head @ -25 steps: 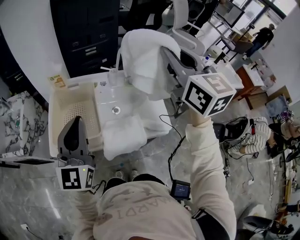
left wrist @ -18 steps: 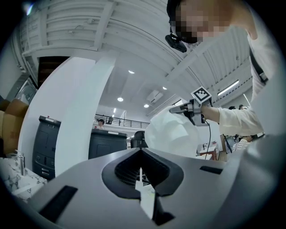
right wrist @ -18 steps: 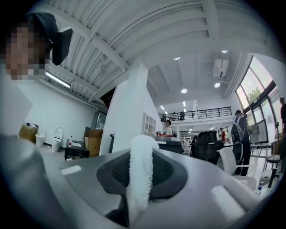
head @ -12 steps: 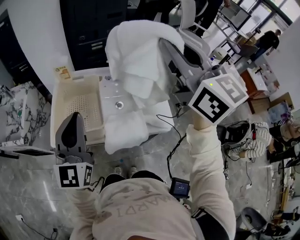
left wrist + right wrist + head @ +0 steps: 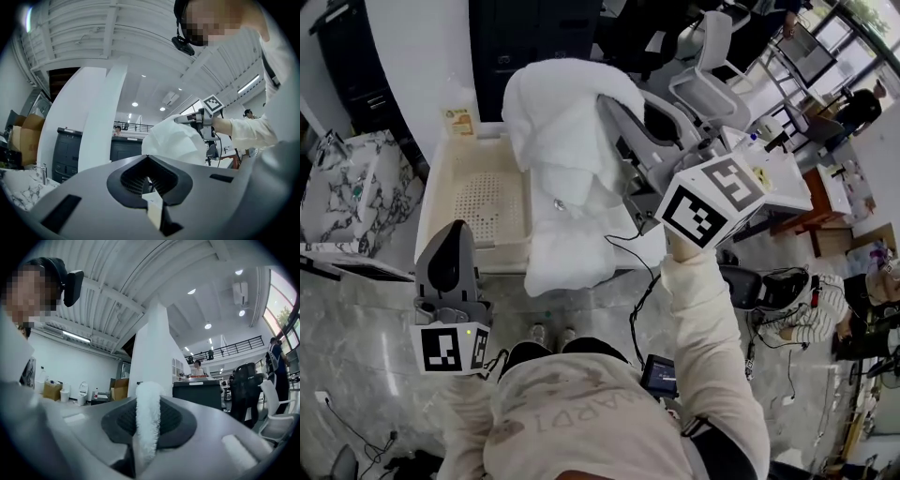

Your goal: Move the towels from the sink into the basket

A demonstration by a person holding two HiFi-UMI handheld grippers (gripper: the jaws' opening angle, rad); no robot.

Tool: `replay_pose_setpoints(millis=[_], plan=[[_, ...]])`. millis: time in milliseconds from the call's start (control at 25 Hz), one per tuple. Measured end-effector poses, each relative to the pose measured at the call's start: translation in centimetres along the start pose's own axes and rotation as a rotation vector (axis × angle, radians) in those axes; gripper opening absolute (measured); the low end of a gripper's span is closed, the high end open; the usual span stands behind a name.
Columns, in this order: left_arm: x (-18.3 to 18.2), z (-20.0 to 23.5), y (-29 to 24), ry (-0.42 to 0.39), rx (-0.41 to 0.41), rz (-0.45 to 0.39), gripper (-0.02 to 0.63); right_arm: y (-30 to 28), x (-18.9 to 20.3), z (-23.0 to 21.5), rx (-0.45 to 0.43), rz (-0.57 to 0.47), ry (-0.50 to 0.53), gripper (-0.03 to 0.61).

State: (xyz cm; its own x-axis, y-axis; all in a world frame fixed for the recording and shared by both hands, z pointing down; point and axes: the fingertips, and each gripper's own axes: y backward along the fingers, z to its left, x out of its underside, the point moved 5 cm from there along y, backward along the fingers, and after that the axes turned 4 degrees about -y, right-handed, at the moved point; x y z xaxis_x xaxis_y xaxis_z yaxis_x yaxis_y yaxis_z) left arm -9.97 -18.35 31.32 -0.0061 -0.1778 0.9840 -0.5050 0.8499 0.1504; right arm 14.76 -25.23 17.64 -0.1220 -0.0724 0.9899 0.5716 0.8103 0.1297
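My right gripper is raised high and shut on a white towel; the towel hangs in a bunch over the line between the sink and the cream basket. In the right gripper view a strip of towel is pinched between the jaws of the right gripper. A second white towel drapes over the sink's front edge. My left gripper is held low at the basket's near left corner, shut and empty. The left gripper view looks upward past the left gripper at the lifted towel.
A marble counter lies left of the basket and dark cabinets stand behind it. An office chair and a cluttered white table are at the right. A black cable hangs below the sink front.
The right gripper has carried the towel leftward, from over the sink to the edge of the basket. The head view has shifted too. The left gripper has hardly moved.
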Motion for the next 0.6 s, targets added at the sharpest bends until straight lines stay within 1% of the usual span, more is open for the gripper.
replay_pose_setpoints(millis=[240, 600], plan=[[0.2, 2.0, 1.9, -0.001, -0.056, 0.007, 0.006, -3.9, 1.3, 2.0, -0.064, -0.006, 0.001, 0.072], [0.2, 4.0, 3.8, -0.008, -0.117, 0.016, 0.005, -8.9, 2.9, 4.2, -0.12, -0.003, -0.035, 0.072]])
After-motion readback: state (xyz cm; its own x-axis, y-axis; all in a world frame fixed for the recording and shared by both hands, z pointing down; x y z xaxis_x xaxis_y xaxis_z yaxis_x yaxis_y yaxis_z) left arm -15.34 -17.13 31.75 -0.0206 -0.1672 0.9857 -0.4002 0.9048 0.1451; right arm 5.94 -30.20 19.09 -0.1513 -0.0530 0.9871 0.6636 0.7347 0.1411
